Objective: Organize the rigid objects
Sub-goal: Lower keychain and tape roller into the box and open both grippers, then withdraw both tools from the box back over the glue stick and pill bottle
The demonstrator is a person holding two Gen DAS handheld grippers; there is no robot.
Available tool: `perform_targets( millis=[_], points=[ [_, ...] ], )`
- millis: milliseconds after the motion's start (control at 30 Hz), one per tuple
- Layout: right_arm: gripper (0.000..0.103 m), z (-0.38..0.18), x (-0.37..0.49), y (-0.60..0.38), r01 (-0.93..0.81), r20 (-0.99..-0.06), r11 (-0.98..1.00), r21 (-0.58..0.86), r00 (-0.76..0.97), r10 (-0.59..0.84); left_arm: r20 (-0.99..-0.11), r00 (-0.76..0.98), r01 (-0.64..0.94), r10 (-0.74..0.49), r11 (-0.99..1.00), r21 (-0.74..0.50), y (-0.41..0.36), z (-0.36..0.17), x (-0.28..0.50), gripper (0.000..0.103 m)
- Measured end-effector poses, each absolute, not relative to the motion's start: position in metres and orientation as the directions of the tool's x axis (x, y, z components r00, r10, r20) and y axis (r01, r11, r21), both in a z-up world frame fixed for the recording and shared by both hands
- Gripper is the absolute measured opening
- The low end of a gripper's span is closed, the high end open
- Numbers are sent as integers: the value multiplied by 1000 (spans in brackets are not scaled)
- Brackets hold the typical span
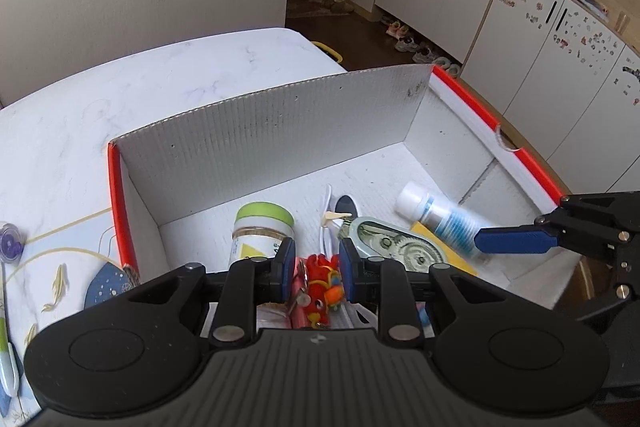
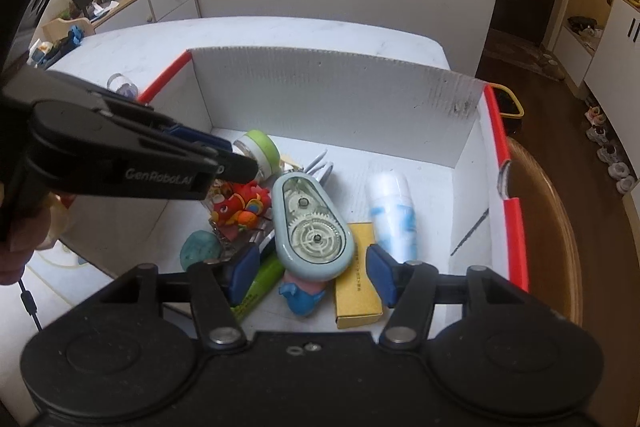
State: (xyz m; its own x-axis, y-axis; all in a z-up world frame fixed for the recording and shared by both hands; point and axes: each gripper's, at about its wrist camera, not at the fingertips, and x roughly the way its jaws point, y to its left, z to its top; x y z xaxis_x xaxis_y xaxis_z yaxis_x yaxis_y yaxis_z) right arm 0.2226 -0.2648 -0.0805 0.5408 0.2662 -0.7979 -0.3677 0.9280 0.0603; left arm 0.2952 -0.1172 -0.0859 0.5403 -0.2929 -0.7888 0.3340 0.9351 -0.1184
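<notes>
A white cardboard box (image 1: 280,131) (image 2: 340,95) with a red rim stands on the marble table. In it lie a green-lidded jar (image 1: 264,223) (image 2: 260,151), a teal tape dispenser (image 1: 396,243) (image 2: 314,223), a white bottle (image 1: 436,215) (image 2: 394,215) with a blue label, and a yellow carton (image 2: 356,287). My left gripper (image 1: 316,265) (image 2: 244,169) hangs low inside the box, shut on a red fish keychain (image 1: 324,287) (image 2: 240,207). My right gripper (image 2: 312,275) stands open above the dispenser's near end, touching nothing. One of its blue fingers (image 1: 516,241) lies beside the bottle.
A blue toy (image 2: 300,295), a green marker (image 2: 260,283) and a teal lump (image 2: 200,251) lie at the box's near end. On the table left of the box are a purple round case (image 1: 10,243), a dark blue pouch (image 1: 108,283) and a pen (image 1: 6,355). A wooden chair (image 2: 560,227) stands to the right.
</notes>
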Motion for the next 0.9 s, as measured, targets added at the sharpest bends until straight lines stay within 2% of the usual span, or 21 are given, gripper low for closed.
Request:
perform_targets(
  millis=[433, 900],
  points=[
    [59, -50, 213, -273, -342, -751, 934, 106, 587, 300, -735, 593, 333, -330, 931, -149, -105, -53, 264, 23],
    [70, -24, 195, -265, -330, -689, 932, 152, 641, 340, -690, 650, 292, -318, 943, -159, -72, -30, 230, 24]
  ],
)
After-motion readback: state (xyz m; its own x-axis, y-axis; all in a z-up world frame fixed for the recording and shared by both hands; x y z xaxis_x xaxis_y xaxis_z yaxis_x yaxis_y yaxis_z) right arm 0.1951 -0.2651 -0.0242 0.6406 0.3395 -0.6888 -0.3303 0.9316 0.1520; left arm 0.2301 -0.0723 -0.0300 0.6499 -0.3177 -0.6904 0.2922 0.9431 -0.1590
